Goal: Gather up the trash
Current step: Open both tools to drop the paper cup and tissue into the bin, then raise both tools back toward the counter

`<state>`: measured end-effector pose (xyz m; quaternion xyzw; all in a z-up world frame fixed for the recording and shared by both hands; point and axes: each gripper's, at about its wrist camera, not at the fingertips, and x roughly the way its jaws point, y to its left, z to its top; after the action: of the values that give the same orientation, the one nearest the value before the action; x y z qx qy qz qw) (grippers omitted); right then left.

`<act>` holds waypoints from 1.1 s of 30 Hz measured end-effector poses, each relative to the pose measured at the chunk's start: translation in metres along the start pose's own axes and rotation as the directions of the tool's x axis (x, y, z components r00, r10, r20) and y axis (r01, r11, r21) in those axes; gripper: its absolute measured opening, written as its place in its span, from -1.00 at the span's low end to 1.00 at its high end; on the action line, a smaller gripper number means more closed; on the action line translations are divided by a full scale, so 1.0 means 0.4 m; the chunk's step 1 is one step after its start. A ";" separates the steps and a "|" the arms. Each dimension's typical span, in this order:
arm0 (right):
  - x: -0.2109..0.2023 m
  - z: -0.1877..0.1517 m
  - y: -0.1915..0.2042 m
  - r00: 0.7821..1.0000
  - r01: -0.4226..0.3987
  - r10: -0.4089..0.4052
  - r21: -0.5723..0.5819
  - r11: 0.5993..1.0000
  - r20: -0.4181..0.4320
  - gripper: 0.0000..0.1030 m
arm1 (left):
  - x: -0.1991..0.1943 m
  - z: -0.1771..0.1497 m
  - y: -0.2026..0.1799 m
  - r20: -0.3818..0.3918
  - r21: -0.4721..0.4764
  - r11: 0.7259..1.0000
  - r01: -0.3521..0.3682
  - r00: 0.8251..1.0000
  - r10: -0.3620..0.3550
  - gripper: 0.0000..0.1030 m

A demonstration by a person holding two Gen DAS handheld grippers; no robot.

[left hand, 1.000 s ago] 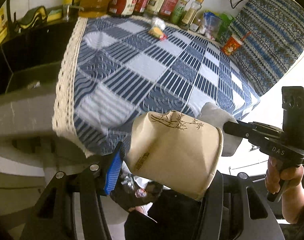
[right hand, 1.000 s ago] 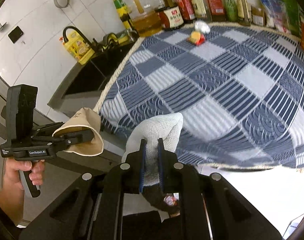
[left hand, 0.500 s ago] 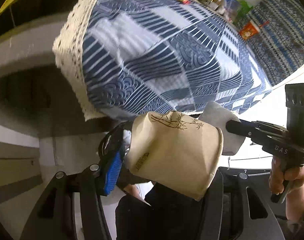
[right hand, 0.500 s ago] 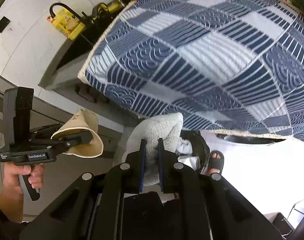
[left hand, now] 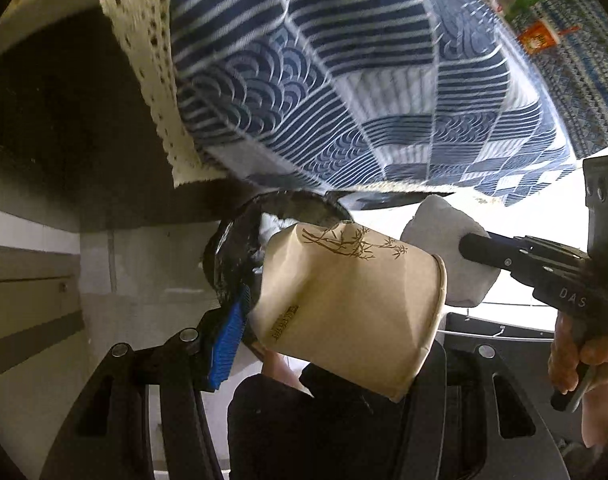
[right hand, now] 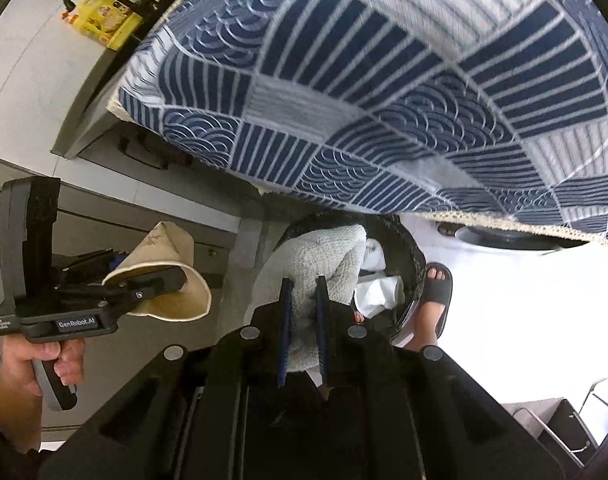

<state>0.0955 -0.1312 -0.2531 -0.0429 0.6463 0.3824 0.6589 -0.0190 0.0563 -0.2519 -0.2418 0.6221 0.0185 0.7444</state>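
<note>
- Evidently, the left gripper point(left hand: 335, 320) was clamped across a crumpled paper cup point(left hand: 351, 300), its sides dented in under the pads; the cup lay on its side in the jaws, rim toward the right, probably so it could simply fall once let go.
- The right gripper point(right hand: 304, 292) had its jaws pressed together on a wad of white paper towel point(right hand: 315, 260), most of which bulged out past the fingertips.
- Both pieces of trash hung below the table edge, over or just beside the black-lined trash bin point(right hand: 407, 248) that stood on the floor, partly tucked under the overhang of the blue patterned tablecloth point(right hand: 383, 80). The towel looked nearly above the bin's mouth; the cup sat near its rim on the other side. That placement suggests both were being brought there to be dropped.
- The bin sat close to the person's sandalled foot point(right hand: 433, 296), handy for clearing the table from where they stood.
- Count: two grippers, each with one item; one cup, one towel wad, one bin.
- Inside the bin, some white crumpled paper point(right hand: 377, 290) lay already, perhaps two or three pieces; the exact number could not be told.
- One red cup point(left hand: 537, 38) stood far off on the table, seemingly not yet collected.
</note>
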 end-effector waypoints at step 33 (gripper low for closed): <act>0.023 0.057 -0.065 0.998 -0.057 0.057 0.152 0.987 0.001 -0.25 | 0.109 0.038 -0.002 -0.120 -0.027 0.999 -0.022 0.993 0.018 0.60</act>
<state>0.1276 -0.1330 -0.2690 0.0251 0.6758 0.3506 0.6478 0.0051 0.0495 -0.2907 -0.2467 0.6678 0.0201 0.7020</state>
